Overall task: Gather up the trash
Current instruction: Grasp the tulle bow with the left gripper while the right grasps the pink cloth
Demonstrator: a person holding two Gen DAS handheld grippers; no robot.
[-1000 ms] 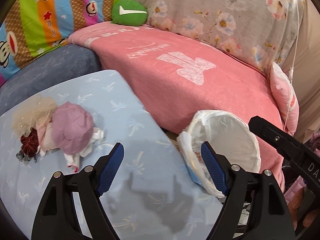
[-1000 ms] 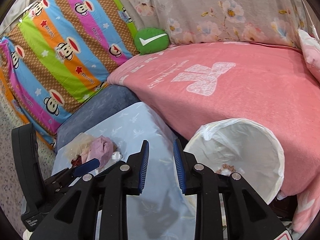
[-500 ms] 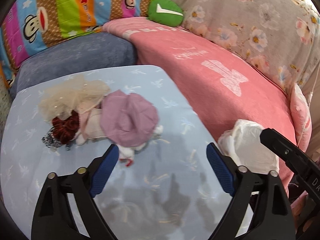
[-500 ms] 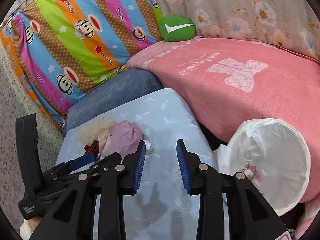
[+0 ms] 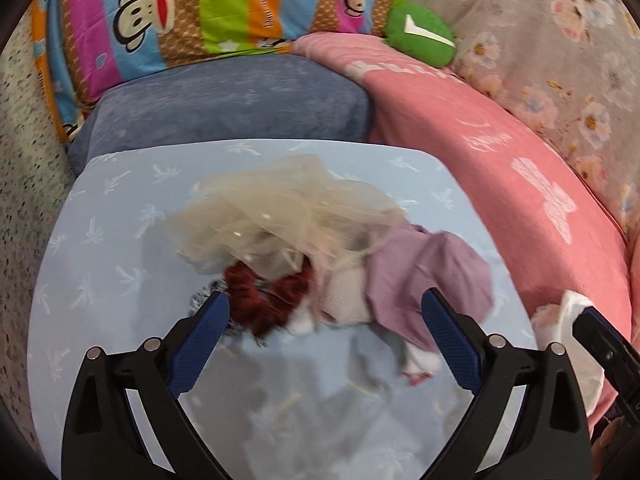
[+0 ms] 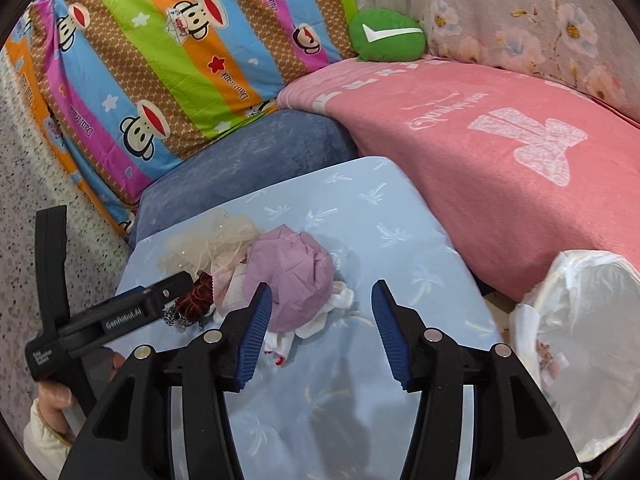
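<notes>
on the left, the left gripper [image 5: 324, 330] hangs low over the light blue table [image 5: 100, 240], its jaws spread wide and holding nothing. the trash pile [image 5: 320, 252] lies just past its blue pads: a cream mesh wad [image 5: 276, 208] at the far left of the heap, a dark red fuzzy piece [image 5: 260, 300] right by the left pad, then a crumpled mauve paper [image 5: 432, 276] toward the right pad, with white scraps beneath. whether the pads touch the heap cannot be told through the blur.

further right, the right gripper [image 6: 322, 330] hovers over the same table, jaws also spread and empty, the mauve paper just beyond its left pad.

at the far right, the white-lined bin [image 6: 580, 340] sits off the table's edge against the pink blanket [image 6: 500, 152], a few bits of litter inside. behind are a striped monkey-print quilt [image 6: 160, 60] and a green cushion [image 6: 386, 36].
</notes>
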